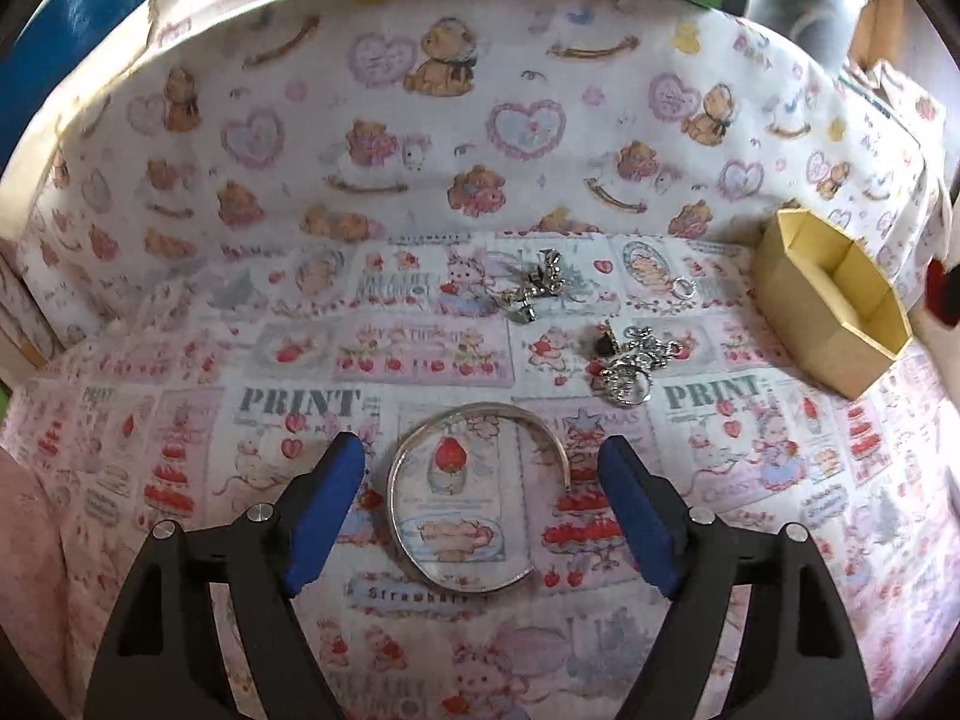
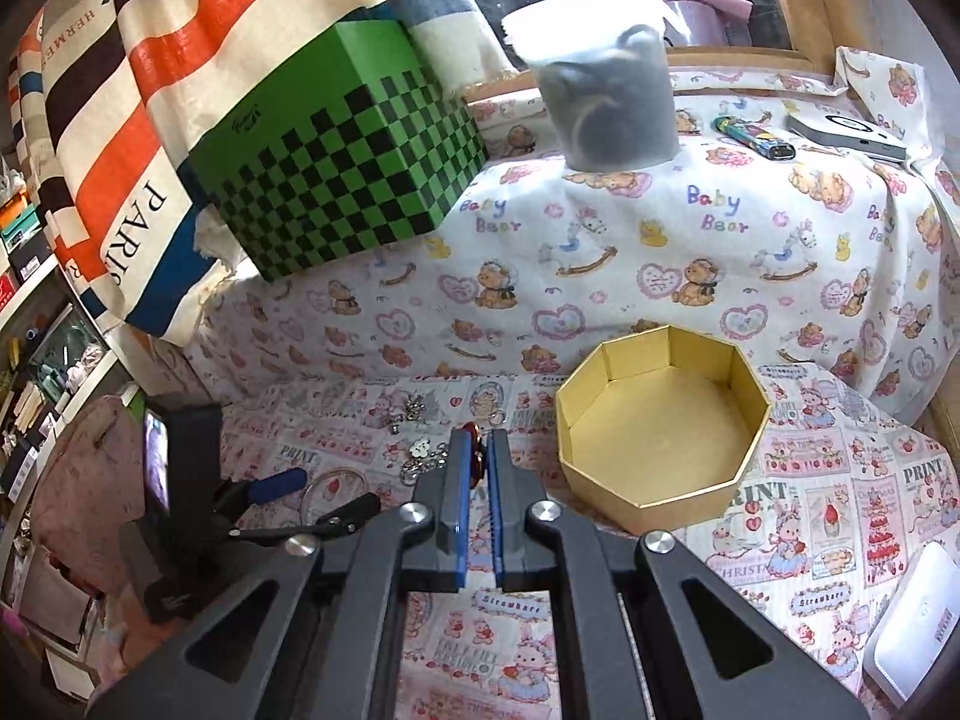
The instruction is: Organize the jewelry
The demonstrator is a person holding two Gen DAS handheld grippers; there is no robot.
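Note:
A silver open bangle (image 1: 474,498) lies flat on the printed cloth between the blue pads of my left gripper (image 1: 480,453), which is open and not touching it. Beyond it lie a silver charm cluster (image 1: 630,360), another silver cluster (image 1: 534,288) and a small ring (image 1: 683,288). The empty yellow octagonal box (image 1: 804,324) stands to the right. In the right wrist view my right gripper (image 2: 478,441) is shut on a small red and dark piece (image 2: 476,433), held left of the box (image 2: 606,489). The left gripper (image 2: 312,501) and bangle (image 2: 336,483) show at lower left.
A green checked box (image 2: 336,150), a grey cup (image 2: 612,102), a lighter (image 2: 756,138) and a white device (image 2: 846,135) sit on the raised cloth behind. A phone on a stand (image 2: 159,462) is at the left, a white object (image 2: 912,624) at the lower right.

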